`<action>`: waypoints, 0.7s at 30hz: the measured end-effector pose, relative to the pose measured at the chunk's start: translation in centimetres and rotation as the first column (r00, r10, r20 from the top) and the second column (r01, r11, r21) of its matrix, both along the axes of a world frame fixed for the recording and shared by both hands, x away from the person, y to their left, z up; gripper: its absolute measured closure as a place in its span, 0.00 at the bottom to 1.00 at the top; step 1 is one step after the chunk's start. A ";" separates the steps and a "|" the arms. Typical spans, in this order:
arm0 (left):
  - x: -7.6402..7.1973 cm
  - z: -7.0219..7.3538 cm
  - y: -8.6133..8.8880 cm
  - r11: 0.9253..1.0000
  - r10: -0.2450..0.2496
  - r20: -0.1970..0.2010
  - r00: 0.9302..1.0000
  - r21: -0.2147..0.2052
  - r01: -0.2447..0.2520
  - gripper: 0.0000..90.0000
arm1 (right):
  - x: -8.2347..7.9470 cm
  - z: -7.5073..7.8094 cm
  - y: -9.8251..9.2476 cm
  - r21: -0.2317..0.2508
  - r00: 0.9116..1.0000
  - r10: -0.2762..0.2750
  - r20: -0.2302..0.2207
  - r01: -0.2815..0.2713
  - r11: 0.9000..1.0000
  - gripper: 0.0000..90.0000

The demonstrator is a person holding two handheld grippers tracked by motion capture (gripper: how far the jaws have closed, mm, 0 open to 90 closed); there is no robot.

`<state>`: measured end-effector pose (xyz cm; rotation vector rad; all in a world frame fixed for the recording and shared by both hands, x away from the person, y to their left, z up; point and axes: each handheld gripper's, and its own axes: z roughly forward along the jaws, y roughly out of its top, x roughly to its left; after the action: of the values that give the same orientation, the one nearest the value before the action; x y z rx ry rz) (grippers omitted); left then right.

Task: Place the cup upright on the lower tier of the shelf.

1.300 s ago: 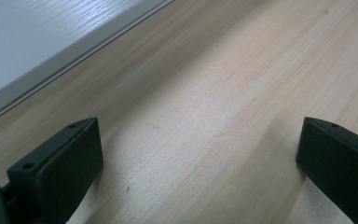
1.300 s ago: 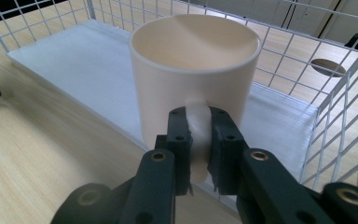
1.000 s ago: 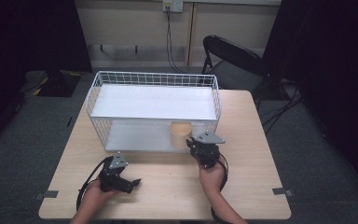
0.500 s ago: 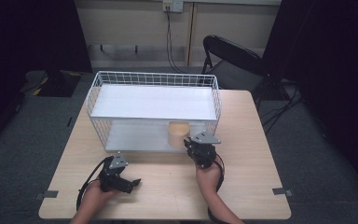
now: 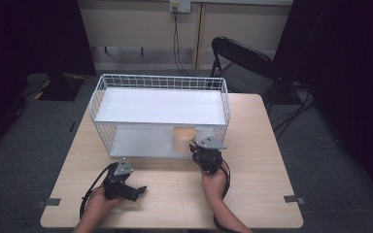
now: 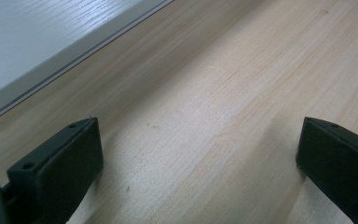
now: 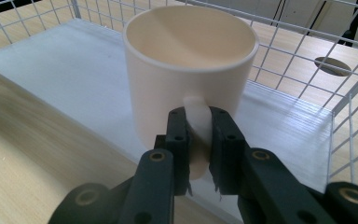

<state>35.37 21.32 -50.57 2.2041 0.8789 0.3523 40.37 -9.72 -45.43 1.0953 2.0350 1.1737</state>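
- Mug (image 7: 186, 74): cream, straight-sided, upright and empty. It stands on the white board lining the floor of the wire basket (image 5: 161, 81), at the basket's near right part, close to the open front edge.
- Handle (image 7: 198, 119): a small loop facing the right gripper, the only part of the mug now taken hold of.
- Right gripper (image 7: 198, 135): its jaws are clamped together on the handle from both sides, with the loop pinched between the pads. In the high view the right gripper (image 5: 205, 154) sits at the basket's front edge, just before the mug.
- Left gripper (image 6: 191, 154): its jaws stand wide apart with nothing between them, low over the bare table (image 6: 242, 93). In the high view it rests near the front left of the table (image 5: 124, 184), well apart from the mug.
- Handling, as judged: the mug looks stiff and glazed (likely ceramic, though that cannot be confirmed), so moderately heavy for its size, smooth and breakable if knocked against the wire.
- Hold point, as judged: the handle gives a firm, narrow purchase, but the body hangs off to one side, so the mug may tip or swing about the pads when lifted. A grip close to the body and a level carry would suit it.
- Clearance, as judged: the basket's upper shelf (image 5: 162, 106) lies above the mug, so it should travel low and outward.
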 end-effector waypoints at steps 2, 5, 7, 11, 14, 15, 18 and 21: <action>0.0 0.0 0.0 1.000 0.000 0.000 1.000 0.000 0.000 0.00 | 0.1 0.0 0.2 0.001 1.000 0.001 -0.003 -0.001 1.000 0.88; 0.0 0.0 0.0 1.000 0.000 0.000 1.000 0.000 0.000 0.00 | 0.3 0.1 0.5 -0.006 1.000 -0.001 -0.008 0.001 1.000 0.88; 0.0 0.0 0.0 1.000 0.000 0.000 1.000 0.000 0.000 0.00 | 0.4 0.1 0.6 -0.008 1.000 -0.005 -0.008 0.005 1.000 0.88; 0.0 0.0 0.0 1.000 0.000 0.000 1.000 0.000 0.000 0.00 | 0.5 0.0 0.7 -0.004 1.000 -0.006 -0.009 0.006 1.000 0.87; 0.0 0.0 0.0 1.000 0.000 0.000 1.000 0.000 0.000 0.00 | 0.6 -0.1 0.8 -0.011 1.000 -0.006 -0.009 0.006 1.000 0.86; 0.0 0.0 0.0 1.000 0.000 0.000 1.000 0.000 0.000 0.00 | 0.6 -0.2 0.8 -0.018 1.000 -0.007 -0.011 0.007 1.000 0.84; 0.0 0.0 0.0 1.000 0.000 0.000 1.000 -0.001 0.000 0.00 | 0.5 -0.2 0.8 -0.017 1.000 -0.014 -0.002 0.014 1.000 0.80; 0.0 0.0 0.0 1.000 -0.001 0.000 1.000 0.000 0.001 0.00 | 0.4 -0.1 0.7 -0.015 1.000 -0.025 0.004 0.025 1.000 0.71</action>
<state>35.37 21.33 -50.57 2.2043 0.8780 0.3514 40.77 -9.05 -45.50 1.1069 2.0186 1.1453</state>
